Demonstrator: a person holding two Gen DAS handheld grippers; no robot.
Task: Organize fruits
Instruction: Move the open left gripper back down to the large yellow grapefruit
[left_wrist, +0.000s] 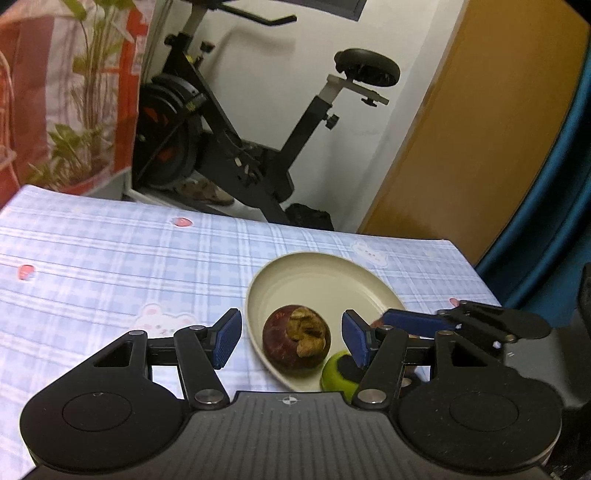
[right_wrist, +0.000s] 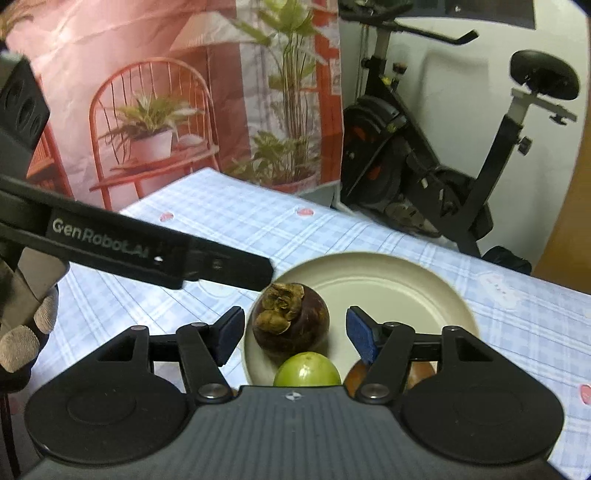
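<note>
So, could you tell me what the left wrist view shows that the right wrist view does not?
Only the left wrist view shows the blue curtain and the right gripper from the side. Only the right wrist view shows the backdrop's red chair, a gloved hand and a brown fruit by the plate. Both show the cream plate holding a mangosteen, the green fruit, and the exercise bike.

Black exercise bike (left_wrist: 236, 122) standing against a white wall (left_wrist: 280, 74) beyond the jaws, printed backdrop of red chair and plants (right_wrist: 177, 103) hanging leftward, wooden door (left_wrist: 480, 129) showing rightward, checked cloth covering the bench (left_wrist: 110, 258)
</note>
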